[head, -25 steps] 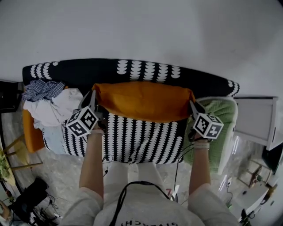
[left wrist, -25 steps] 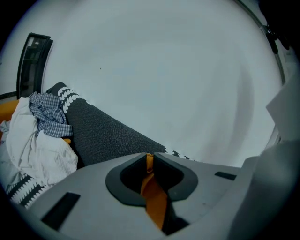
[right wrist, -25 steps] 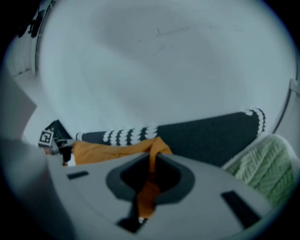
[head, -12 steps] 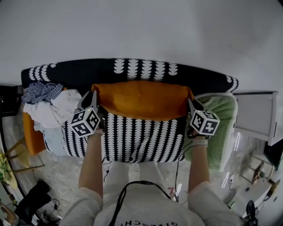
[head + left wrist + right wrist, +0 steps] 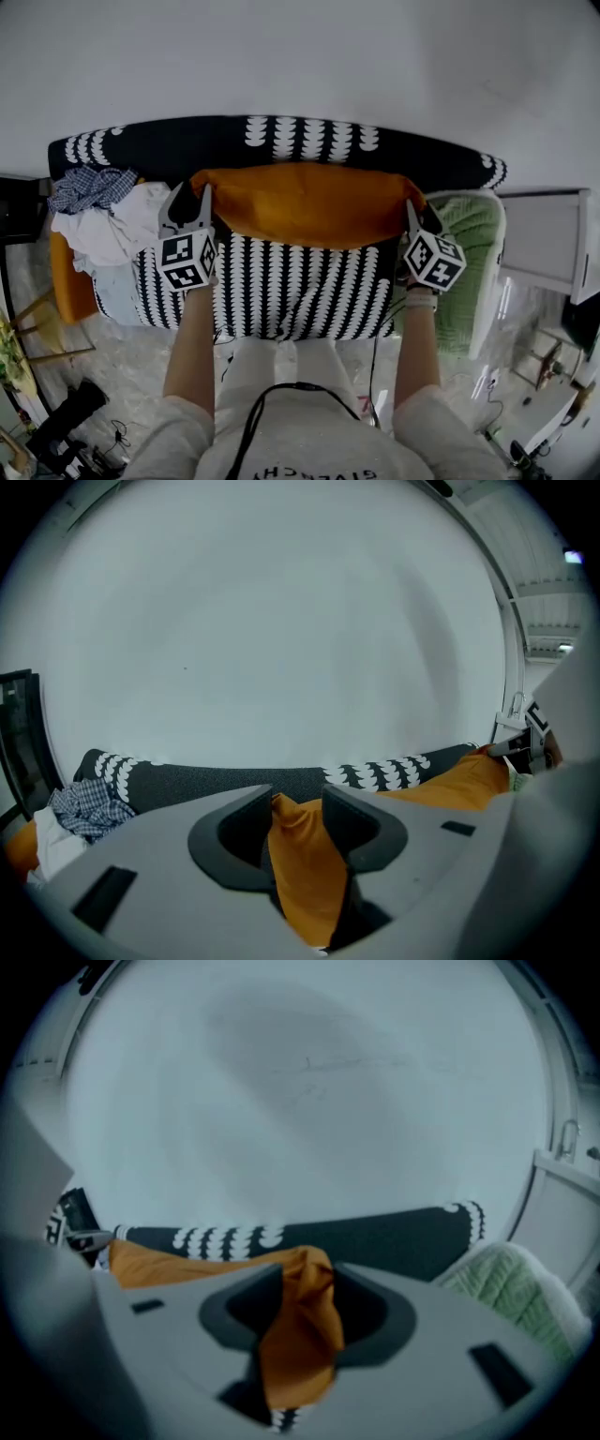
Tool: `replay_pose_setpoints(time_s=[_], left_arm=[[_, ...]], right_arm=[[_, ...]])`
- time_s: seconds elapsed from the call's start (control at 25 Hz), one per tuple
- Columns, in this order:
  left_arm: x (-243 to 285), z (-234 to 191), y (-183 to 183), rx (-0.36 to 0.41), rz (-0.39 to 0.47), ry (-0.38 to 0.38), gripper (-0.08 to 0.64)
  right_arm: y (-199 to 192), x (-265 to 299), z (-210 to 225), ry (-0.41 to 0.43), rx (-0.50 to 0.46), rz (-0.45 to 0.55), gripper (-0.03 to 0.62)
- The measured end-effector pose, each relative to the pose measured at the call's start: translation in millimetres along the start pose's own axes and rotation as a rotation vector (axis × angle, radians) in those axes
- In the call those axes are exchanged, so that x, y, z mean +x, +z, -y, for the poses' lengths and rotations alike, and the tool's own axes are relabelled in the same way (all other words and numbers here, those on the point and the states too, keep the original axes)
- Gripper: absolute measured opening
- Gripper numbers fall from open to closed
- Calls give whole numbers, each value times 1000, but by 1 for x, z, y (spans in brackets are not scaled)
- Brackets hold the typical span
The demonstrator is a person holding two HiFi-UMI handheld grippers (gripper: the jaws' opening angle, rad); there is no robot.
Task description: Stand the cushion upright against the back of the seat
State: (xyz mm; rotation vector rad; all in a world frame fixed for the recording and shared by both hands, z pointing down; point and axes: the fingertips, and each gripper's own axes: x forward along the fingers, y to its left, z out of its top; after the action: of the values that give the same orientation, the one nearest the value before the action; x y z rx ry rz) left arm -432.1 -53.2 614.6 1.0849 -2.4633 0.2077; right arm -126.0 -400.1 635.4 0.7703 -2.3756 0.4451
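Cushion [image 5: 305,202] farther back on patterned sofa [image 5: 291,291], white wall [image 5: 300,56] behind

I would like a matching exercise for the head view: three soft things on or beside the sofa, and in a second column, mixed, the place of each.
Things:
1. cushion
2. checked cloth
3. green throw

Places:
a. beside the right end of the sofa
b. at its left end
c. across its middle

Pairs: 1-c; 2-b; 3-a
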Motion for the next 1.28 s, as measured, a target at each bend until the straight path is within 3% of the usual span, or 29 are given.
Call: replay_pose_setpoints(time_s=[0.28, 0.48, 0.76, 0.92, 1.04, 1.28], left_arm=[[-17, 20, 8, 68, 39, -16, 169], [-29, 39, 10, 94, 43, -69, 169], [-45, 71, 7, 78, 34, -168, 169], [-60, 99, 16, 71, 59, -252, 167], [-74, 120, 20, 38, 61, -321, 164], [-100, 155, 25, -31, 39, -429, 46]], right_arm=[[3, -23, 3, -18, -44, 21, 166], [3, -39, -9, 8, -89, 34, 166], [-4, -62, -54, 136, -114, 41, 160], [-2, -81, -87, 208, -142, 61, 73], [-5, -97, -122, 288, -193, 63, 44], [-5, -134, -173, 409, -233, 93, 20]])
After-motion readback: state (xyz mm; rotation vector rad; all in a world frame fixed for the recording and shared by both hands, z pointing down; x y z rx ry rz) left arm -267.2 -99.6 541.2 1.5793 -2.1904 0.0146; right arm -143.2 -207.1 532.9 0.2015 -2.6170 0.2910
